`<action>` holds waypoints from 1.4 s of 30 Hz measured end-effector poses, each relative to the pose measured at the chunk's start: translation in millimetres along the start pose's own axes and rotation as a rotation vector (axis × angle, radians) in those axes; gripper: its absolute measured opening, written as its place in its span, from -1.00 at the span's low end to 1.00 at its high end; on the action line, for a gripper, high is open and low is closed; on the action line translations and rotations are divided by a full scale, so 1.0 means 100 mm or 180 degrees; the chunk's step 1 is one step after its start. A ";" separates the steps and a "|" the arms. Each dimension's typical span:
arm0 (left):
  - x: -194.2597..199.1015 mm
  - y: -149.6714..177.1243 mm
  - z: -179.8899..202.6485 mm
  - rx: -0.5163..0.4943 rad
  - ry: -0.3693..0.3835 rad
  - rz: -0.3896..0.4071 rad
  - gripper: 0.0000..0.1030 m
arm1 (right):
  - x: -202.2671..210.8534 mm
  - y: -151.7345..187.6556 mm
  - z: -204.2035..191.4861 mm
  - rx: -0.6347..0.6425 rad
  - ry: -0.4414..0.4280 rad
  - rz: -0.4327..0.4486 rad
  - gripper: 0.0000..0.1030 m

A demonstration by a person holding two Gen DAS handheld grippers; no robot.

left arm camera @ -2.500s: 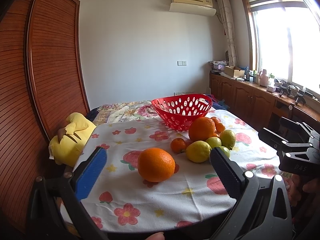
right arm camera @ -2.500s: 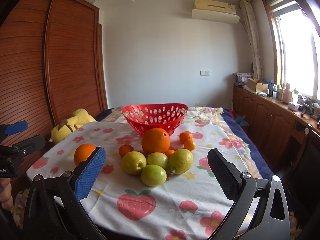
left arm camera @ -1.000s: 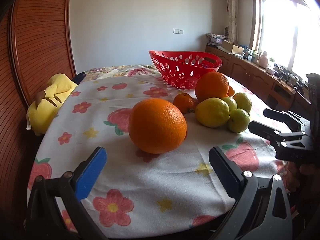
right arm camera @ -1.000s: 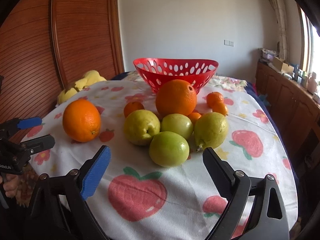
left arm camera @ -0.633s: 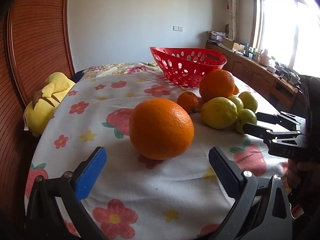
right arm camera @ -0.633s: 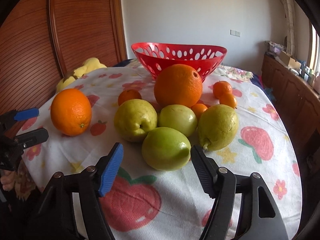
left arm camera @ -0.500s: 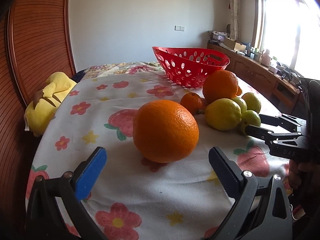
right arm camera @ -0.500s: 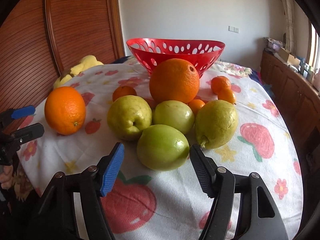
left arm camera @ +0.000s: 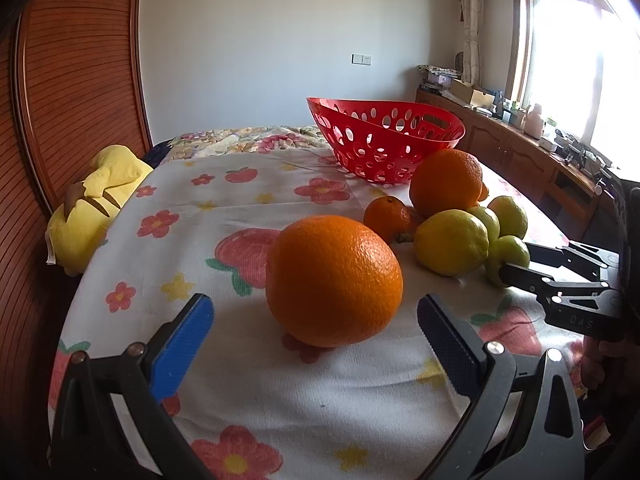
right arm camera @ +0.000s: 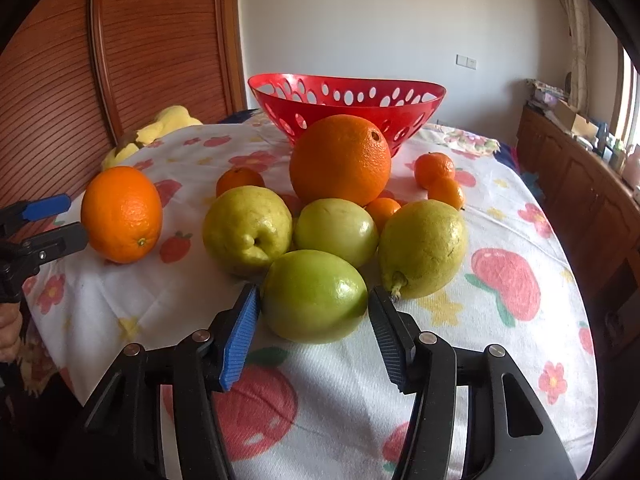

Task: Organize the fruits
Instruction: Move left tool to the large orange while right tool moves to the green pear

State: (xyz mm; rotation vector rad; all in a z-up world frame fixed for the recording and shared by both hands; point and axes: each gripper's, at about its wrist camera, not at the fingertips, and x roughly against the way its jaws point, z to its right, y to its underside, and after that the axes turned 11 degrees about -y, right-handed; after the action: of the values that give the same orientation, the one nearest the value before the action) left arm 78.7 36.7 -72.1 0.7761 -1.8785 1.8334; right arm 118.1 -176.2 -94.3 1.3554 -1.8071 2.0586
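Right wrist view: the right gripper point(right arm camera: 314, 306) has its jaws either side of a green fruit point(right arm camera: 315, 296) at 6 o'clock of the fruit heap; they have just been closing, and both pads now sit against its flanks, clamped on it. Behind it, at 11 o'clock, lies a yellow pear point(right arm camera: 247, 230), at 12 a second green fruit point(right arm camera: 336, 226), at 1 o'clock another pear point(right arm camera: 422, 248). A big orange point(right arm camera: 340, 160) stands behind these, just in front of the red basket point(right arm camera: 346, 98). Small mandarins point(right arm camera: 434, 168) lie at 2 o'clock of it. All rest on a table under a flowered cloth point(right arm camera: 500, 320)

Left wrist view: the left gripper point(left arm camera: 314, 338) has its jaws wide apart with nothing gripped; a lone orange point(left arm camera: 334, 280) sits just beyond the tips, at 12 o'clock, not touched. The heap lies at 2 o'clock of it, well apart from the pads. A yellow plush toy point(left arm camera: 94, 208) lies off the cloth's edge at 10 o'clock. The right gripper reaches in from 3 o'clock
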 end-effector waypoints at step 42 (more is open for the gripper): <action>-0.48 -0.17 0.20 -0.0369 0.0168 -0.0356 0.73 | -0.02 0.03 -0.01 -0.0064 -0.0084 0.0054 0.11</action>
State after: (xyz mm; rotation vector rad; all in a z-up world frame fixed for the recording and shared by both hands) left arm 128.3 22.1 -90.7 0.7690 -1.8511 1.6462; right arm 117.1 -175.3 -97.9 1.3736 -1.8508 2.0346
